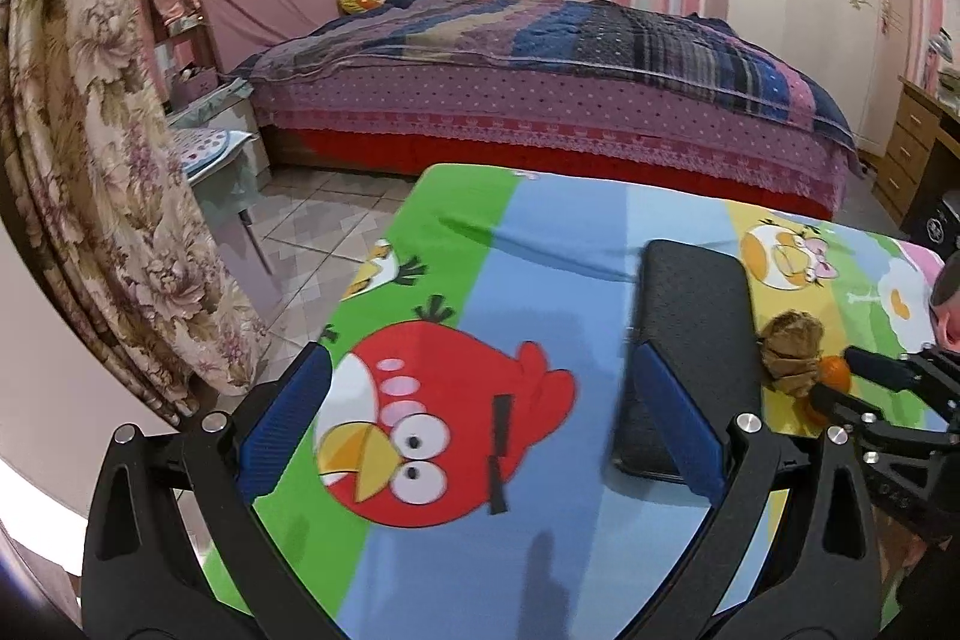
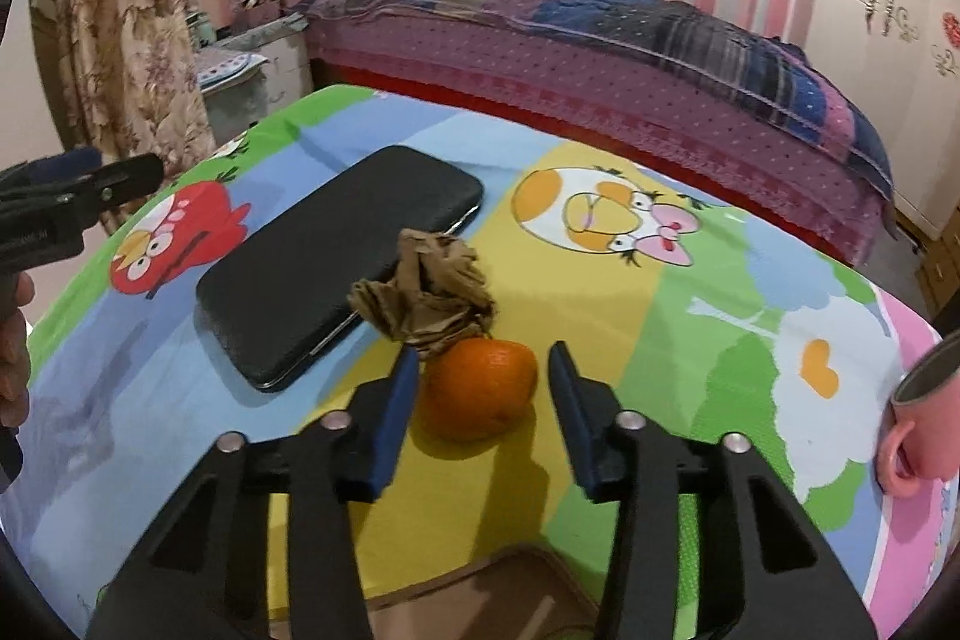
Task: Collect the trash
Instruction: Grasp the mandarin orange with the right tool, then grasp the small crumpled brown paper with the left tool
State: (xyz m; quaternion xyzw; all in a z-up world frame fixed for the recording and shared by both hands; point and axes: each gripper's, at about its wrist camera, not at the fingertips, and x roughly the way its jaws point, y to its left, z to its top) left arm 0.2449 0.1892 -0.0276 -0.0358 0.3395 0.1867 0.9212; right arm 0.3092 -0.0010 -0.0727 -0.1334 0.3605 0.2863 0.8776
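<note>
Left wrist view: no brand name or readable writing shows anywhere; the only print is the cartoon-bird pattern on the tablecloth (image 1: 540, 232), with a big red bird under the camera. The left gripper (image 1: 486, 412) hangs over that red bird with its blue-padded jaws spread wide and nothing between them. A black case (image 1: 690, 316) lies flat on the cloth, its near end partly behind the right-side finger. The crumpled brown paper (image 1: 789, 352), a creased tan-brown wad, sits against the case's right edge. Just right of the paper is a sliver of the orange (image 1: 835, 376), with the right gripper (image 1: 840, 376) reaching in from the frame's right edge around it. Beyond the table stands a bed (image 1: 540, 100) with a purple dotted cover.

Right wrist view: again no legible text. The right gripper (image 2: 483, 370) is parted, one blue pad on each side of the orange (image 2: 480, 388); the left pad is close against the fruit, the right pad stands off with a gap, so nothing is clamped. The crumpled brown paper (image 2: 426, 292) lies just beyond the orange, touching it, and overlaps the long right edge of the black case (image 2: 336, 262). A pink mug (image 2: 924, 424) stands far right of the case at the frame edge. The left gripper (image 2: 90, 190) shows at far left, left of the case.
</note>
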